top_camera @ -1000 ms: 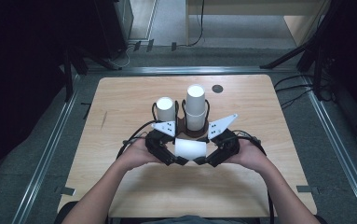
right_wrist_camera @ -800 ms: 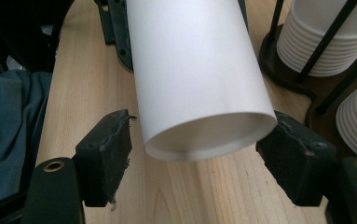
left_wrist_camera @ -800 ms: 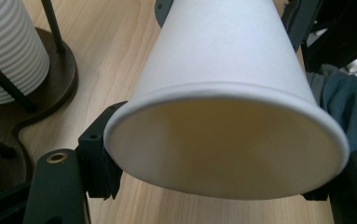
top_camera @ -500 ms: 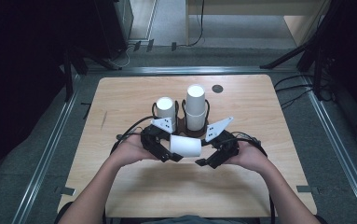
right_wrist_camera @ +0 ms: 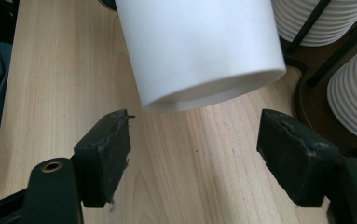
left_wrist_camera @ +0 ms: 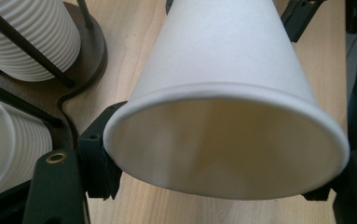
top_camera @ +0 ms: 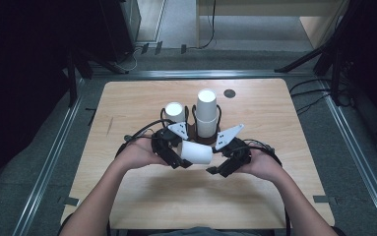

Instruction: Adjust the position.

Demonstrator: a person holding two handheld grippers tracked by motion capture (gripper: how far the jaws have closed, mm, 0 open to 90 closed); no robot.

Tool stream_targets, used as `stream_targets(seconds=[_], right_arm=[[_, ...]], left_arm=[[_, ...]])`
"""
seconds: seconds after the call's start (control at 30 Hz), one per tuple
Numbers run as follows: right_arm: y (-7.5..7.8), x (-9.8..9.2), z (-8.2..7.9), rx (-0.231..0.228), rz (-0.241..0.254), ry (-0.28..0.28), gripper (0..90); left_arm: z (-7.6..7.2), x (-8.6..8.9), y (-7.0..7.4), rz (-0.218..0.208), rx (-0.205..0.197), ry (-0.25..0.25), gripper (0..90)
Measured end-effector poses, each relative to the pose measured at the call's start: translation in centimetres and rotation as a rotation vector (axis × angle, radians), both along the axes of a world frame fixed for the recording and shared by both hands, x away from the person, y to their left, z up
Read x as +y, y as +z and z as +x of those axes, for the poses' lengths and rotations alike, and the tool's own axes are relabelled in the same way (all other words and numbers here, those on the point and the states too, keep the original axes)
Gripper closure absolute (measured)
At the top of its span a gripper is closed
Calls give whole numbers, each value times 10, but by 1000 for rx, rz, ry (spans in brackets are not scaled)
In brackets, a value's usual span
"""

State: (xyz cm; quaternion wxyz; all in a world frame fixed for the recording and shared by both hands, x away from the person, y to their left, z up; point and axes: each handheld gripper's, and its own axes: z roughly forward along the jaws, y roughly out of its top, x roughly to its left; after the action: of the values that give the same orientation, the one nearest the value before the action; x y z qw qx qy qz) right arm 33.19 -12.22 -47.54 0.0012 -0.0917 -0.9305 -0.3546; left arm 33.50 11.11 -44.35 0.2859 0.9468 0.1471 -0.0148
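A white paper cup [top_camera: 196, 152] lies on its side just above the wooden table [top_camera: 127, 98]. My left gripper [top_camera: 182, 153] is shut on its rim end. In the left gripper view the cup [left_wrist_camera: 227, 70] has its wide mouth pressed between the pads [left_wrist_camera: 97, 158]. My right gripper [top_camera: 218, 162] stands open to the cup's right. Its jaws have just been opening. In the right gripper view the cup's base [right_wrist_camera: 199, 42] hangs just ahead of the pads [right_wrist_camera: 108, 149], not between them.
A dark wire holder [top_camera: 191, 130] behind the grippers carries a short cup stack [top_camera: 174, 112] and a tall one [top_camera: 206, 110]. The ribbed stacks [left_wrist_camera: 31, 37] [right_wrist_camera: 316, 18] sit close beside both grippers. A small dark disc [top_camera: 230, 93] lies on the table's far side.
The right gripper has let go of the cup's base and drawn back a little toward the person. The cup has stayed in the left gripper.
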Motion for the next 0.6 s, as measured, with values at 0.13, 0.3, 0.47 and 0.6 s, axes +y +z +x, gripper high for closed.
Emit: stream_targets(seconds=[0.13, 0.3, 0.47, 0.6], right_arm=[[-1, 2, 0, -5, -5, -1, 261], [-2, 4, -1, -10, -11, 3, 261], [-2, 7, -1, -12, -13, 14, 261], [-4, 10, -2, -15, -20, 21, 264]], left_arm=[[1, -4, -5, 27, 16, -11, 253], [2, -12, -12, 60, 31, -24, 252], [2, -18, -19, 83, 52, -23, 251], [2, -21, -21, 84, 60, -31, 249]])
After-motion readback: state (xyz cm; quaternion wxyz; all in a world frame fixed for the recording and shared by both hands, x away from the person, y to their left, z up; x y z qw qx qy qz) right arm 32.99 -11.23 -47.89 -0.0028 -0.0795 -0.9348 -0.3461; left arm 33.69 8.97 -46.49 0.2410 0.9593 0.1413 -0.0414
